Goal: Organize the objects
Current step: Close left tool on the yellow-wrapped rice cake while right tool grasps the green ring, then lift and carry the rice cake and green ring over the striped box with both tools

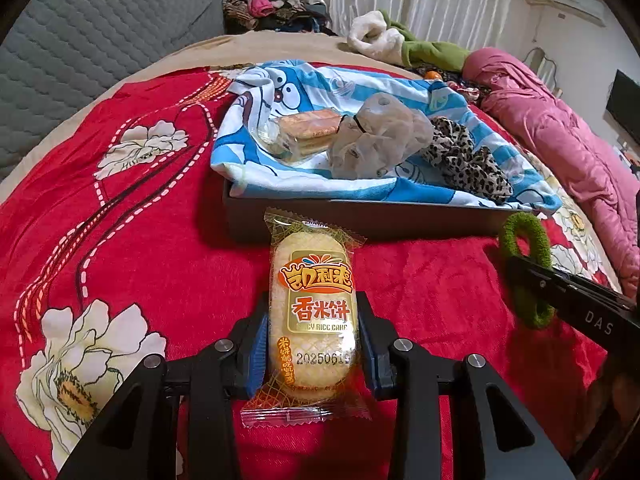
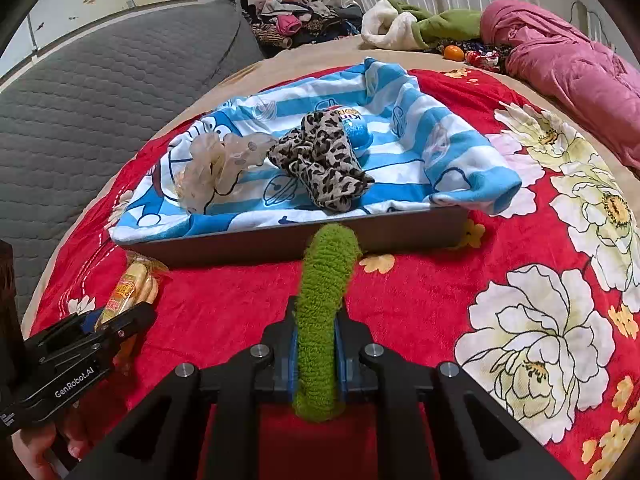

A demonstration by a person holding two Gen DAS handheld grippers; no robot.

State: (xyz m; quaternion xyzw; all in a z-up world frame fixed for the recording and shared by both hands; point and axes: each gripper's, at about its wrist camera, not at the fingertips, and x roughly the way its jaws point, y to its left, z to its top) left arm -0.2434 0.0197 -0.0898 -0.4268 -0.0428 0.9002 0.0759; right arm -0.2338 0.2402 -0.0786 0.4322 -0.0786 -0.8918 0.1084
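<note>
While my left gripper clamped the rice cake packet between its blue pads, the packet stood lengthwise along my fingers, its far end pointing toward the dark tray. I held it just above the red floral blanket, short of the tray's near wall. My right gripper was closed on the green scrunchie, squeezing the loop flat so it rose upright between the pads, its top near the tray wall in that view. Inside the tray lay a blue striped cartoon towel, and on it rested a wrapped cracker pack, a sheer beige scrunchie and a leopard-print scrunchie, the last two touching. A pink quilt was bunched far off on the bed.
</note>
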